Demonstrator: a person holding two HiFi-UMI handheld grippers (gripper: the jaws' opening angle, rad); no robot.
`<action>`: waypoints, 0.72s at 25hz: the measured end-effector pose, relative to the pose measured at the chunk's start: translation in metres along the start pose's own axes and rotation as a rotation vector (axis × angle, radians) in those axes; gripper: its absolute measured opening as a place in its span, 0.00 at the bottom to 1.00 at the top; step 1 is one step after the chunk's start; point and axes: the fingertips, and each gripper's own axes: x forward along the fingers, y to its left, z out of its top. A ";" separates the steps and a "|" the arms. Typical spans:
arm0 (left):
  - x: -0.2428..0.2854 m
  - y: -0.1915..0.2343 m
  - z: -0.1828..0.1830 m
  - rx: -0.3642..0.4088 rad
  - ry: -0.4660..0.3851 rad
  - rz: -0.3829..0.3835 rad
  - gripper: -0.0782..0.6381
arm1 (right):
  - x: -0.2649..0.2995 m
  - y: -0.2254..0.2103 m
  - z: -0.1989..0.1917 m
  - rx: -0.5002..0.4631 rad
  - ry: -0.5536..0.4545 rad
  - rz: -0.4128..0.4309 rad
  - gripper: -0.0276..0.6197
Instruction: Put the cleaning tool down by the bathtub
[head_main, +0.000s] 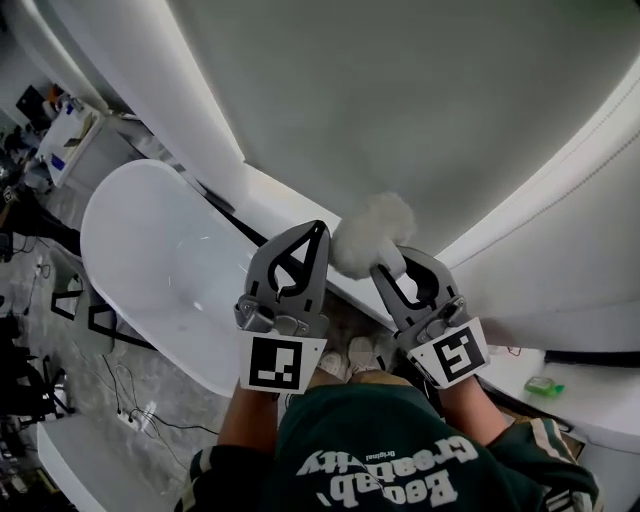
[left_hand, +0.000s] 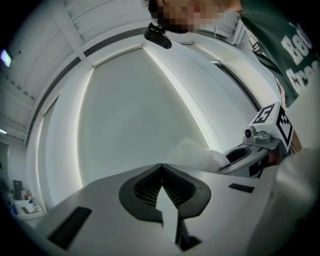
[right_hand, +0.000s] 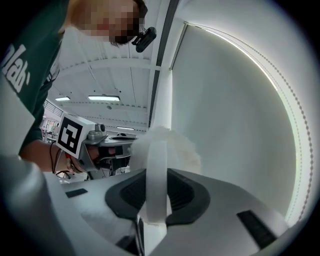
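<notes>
A fluffy white cleaning tool (head_main: 372, 235) sticks up from my right gripper (head_main: 388, 266), which is shut on its flat white handle (right_hand: 156, 170). The right gripper view shows the tool's woolly head (right_hand: 172, 145) just past the jaws, in front of a pale wall. My left gripper (head_main: 318, 232) is beside it on the left, jaws shut with nothing between them. Its tips meet in the left gripper view (left_hand: 161, 166), with the tool (left_hand: 197, 154) to their right. The white oval bathtub (head_main: 150, 270) lies below and to the left of both grippers.
A white ledge (head_main: 560, 405) at the lower right carries a small green object (head_main: 543, 385). Cables (head_main: 130, 410) run over the grey floor by the tub. The person's shoes (head_main: 350, 358) stand between tub and ledge. A curved pale wall panel (head_main: 420, 110) with light strips fills the view ahead.
</notes>
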 end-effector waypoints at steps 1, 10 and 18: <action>0.000 0.002 -0.001 0.001 0.004 0.011 0.12 | 0.002 -0.001 -0.001 0.000 -0.003 0.006 0.19; -0.016 0.007 -0.019 0.005 0.074 0.095 0.12 | 0.010 0.009 -0.015 0.024 0.002 0.103 0.19; -0.030 0.017 -0.028 -0.006 0.102 0.121 0.12 | 0.020 0.020 -0.016 0.030 0.003 0.133 0.19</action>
